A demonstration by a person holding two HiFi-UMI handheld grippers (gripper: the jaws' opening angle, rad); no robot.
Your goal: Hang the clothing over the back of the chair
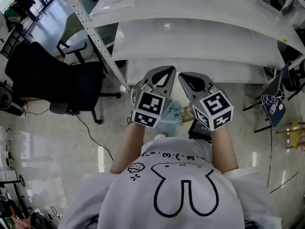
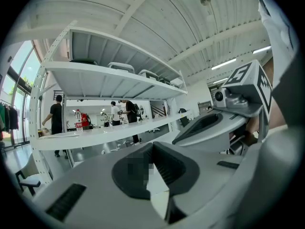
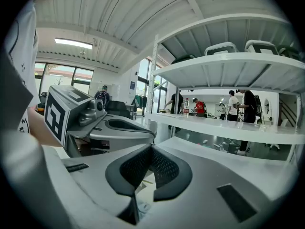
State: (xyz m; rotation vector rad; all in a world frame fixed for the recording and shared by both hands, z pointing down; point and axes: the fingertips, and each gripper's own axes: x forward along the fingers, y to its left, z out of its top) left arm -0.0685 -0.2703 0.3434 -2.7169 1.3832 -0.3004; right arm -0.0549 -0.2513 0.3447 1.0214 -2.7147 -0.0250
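In the head view both grippers are held up side by side in front of the person's chest, pointing toward the white shelving. The left gripper [image 1: 166,71] [image 2: 151,146] is shut with nothing visible between its pads. The right gripper [image 1: 183,76] [image 3: 151,149] is shut too, and I see nothing caught in it. Below and between them lies a light blue piece of clothing [image 1: 171,113], partly hidden by the marker cubes. Beside it show pale wooden slats [image 1: 186,112], perhaps part of a chair. Each gripper view shows the other gripper alongside.
A white metal shelf rack [image 1: 190,42] stands straight ahead. A black office chair [image 1: 52,82] is on the floor at the left. A black object [image 1: 198,129] sits under the right gripper. Cables and gear lie at the right [image 1: 272,106]. People stand beyond the shelves [image 2: 56,120].
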